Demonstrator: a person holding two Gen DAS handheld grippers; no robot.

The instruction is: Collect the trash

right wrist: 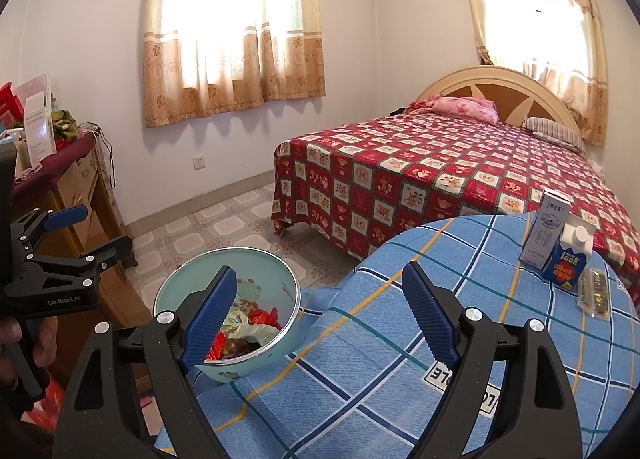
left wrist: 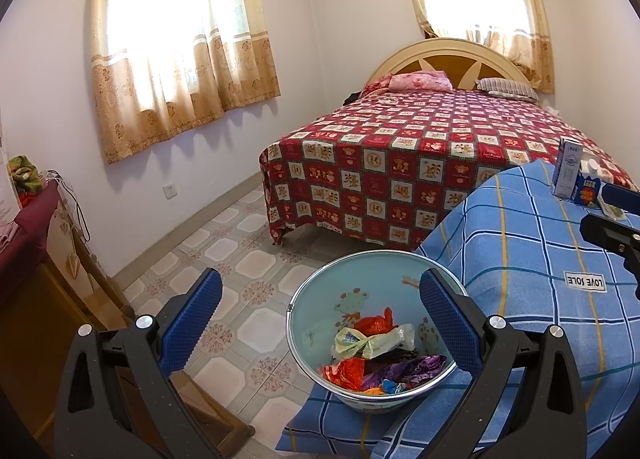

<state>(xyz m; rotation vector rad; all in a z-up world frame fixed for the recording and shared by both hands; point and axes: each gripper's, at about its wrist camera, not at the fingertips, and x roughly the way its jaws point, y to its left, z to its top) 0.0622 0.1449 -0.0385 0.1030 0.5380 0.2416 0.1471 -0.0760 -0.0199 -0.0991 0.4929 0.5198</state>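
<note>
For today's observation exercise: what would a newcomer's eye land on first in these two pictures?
Probably the red patchwork bed filling the far right corner under bright curtained windows. Next, the pale basin of colourful wrappers at the blue checked cloth's near-left edge, with two cartons standing far right on it.

Cartons point(right wrist: 538, 235) I count: two
Basins point(right wrist: 288, 323): one
Flat sachets point(right wrist: 595, 293): one
Beds point(right wrist: 420, 179): one
Curtained windows point(right wrist: 236, 27): two

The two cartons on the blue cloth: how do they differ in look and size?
The pale carton is taller and light grey-blue, with a flat top. The dark blue carton is shorter, carries red and yellow print, and has a white screw cap. Both stand upright, side by side, on the blue checked cloth.
</note>
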